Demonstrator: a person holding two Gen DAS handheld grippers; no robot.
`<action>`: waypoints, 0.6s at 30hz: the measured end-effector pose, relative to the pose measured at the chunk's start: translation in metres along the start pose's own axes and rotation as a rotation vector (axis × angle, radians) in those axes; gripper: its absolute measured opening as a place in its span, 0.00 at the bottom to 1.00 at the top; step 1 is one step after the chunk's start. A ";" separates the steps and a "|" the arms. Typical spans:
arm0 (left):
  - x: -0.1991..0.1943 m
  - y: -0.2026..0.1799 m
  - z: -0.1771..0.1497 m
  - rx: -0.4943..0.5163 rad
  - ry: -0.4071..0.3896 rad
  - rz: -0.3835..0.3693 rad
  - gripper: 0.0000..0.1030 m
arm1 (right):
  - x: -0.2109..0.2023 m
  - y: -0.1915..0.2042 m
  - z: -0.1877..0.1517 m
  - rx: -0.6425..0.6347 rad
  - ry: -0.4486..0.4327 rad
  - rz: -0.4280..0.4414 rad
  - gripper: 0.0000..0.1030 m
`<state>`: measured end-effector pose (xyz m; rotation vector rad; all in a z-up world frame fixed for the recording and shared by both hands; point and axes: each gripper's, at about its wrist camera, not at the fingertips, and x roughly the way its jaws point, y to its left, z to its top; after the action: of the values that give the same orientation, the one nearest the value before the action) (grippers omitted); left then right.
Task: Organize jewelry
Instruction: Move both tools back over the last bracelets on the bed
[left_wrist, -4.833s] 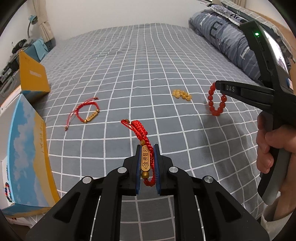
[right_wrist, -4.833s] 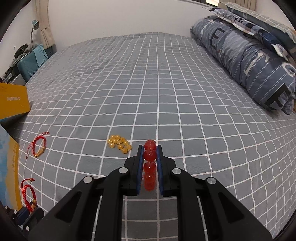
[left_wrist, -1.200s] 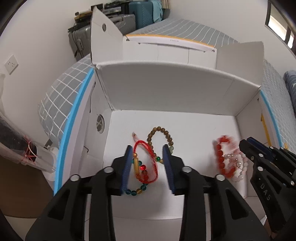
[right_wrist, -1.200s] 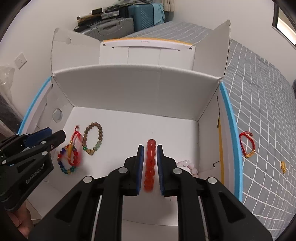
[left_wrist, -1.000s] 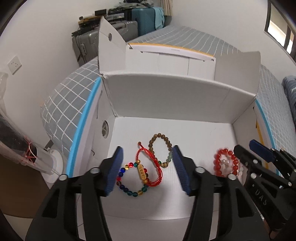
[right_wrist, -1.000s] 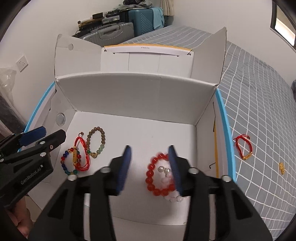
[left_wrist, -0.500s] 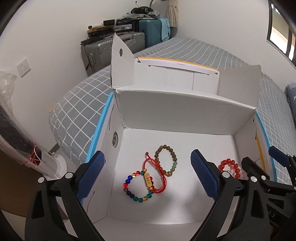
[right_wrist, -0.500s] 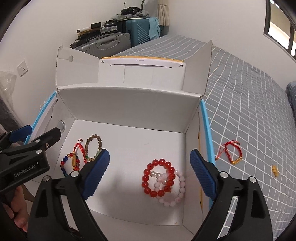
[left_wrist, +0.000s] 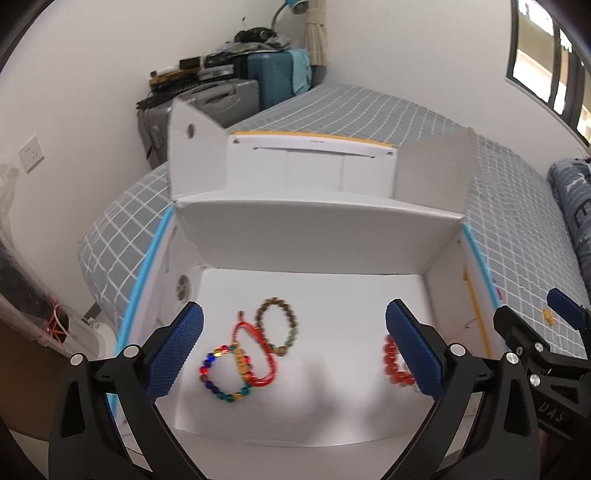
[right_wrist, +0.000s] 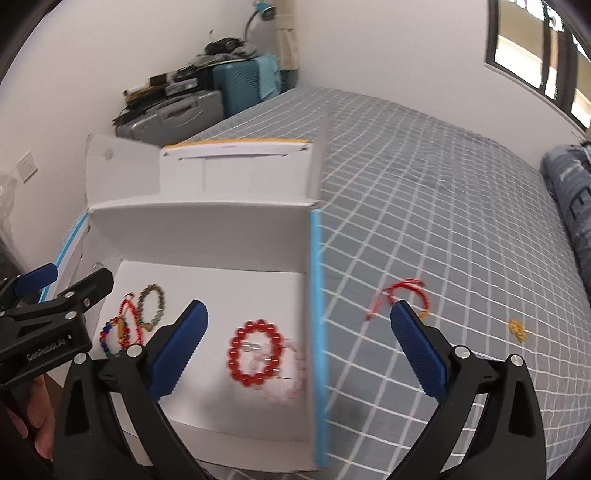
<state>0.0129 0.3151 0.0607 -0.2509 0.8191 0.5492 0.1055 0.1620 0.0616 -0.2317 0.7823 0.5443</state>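
Five bracelets in our white box (left_wrist: 317, 251), two pieces outside on the bed (right_wrist: 424, 192).
Our left gripper (left_wrist: 295, 349) and right gripper (right_wrist: 299, 341) have just spread wide, holding nothing.

The open box (left_wrist: 317, 243) sits at the edge of the bed (right_wrist: 424, 206). On the box floor, toward its left wall, three bracelets overlap: a multi-bead bracelet (left_wrist: 225, 376) nearest, a cord bracelet (left_wrist: 255, 354) across it, a beaded bracelet (left_wrist: 279, 330) behind. Toward the box's right wall a round-bead bracelet (right_wrist: 256, 352) lies on a pale bead bracelet (right_wrist: 295, 363). Right of the box, on the bed, lie another cord bracelet (right_wrist: 400, 295) and, farther right, a small bead cluster (right_wrist: 516, 329). Behind the box stand suitcases (left_wrist: 236, 96).
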 end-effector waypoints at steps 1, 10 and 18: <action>-0.002 -0.007 0.000 0.008 -0.006 -0.008 0.95 | -0.002 -0.006 0.000 0.006 -0.003 -0.007 0.93; -0.012 -0.079 0.001 0.089 -0.017 -0.101 0.95 | -0.028 -0.080 -0.008 0.088 -0.031 -0.072 0.93; -0.001 -0.153 0.004 0.154 0.032 -0.180 0.95 | -0.039 -0.160 -0.026 0.168 -0.030 -0.170 0.93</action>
<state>0.0991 0.1891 0.0646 -0.1897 0.8564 0.3124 0.1544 0.0024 0.0714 -0.1331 0.7663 0.3194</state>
